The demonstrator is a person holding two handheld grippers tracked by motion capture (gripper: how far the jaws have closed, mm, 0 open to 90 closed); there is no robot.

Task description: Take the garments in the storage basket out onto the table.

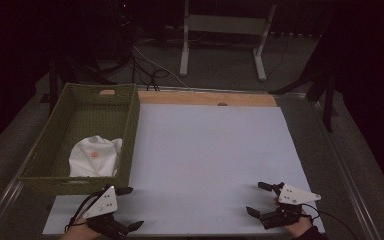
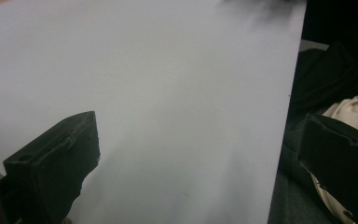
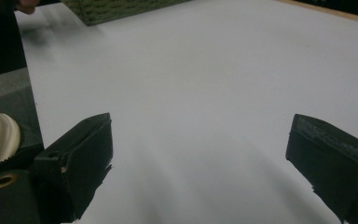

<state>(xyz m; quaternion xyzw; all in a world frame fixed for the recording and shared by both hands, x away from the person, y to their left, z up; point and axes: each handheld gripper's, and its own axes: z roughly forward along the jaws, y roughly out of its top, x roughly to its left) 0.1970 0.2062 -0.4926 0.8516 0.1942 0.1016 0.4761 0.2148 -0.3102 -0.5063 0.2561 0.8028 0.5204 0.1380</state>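
Both tools gape wide, gripping nothing: left tool (image 1: 128,207) near the green basket (image 1: 128,145) holding a white cloth (image 1: 95,156), right tool (image 1: 261,198) at the table's (image 1: 205,150) near right

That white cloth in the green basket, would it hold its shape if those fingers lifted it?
Probably not. The white cloth lies crumpled in soft folds, so it would likely sag and drape. It looks light, and unlikely to roll or break. The green basket walls may hamper reaching it.

Lower left: left gripper (image 1: 128,207) cut by bottom edge; white cloth (image 1: 95,156) partly hidden behind basket (image 1: 80,185) wall.
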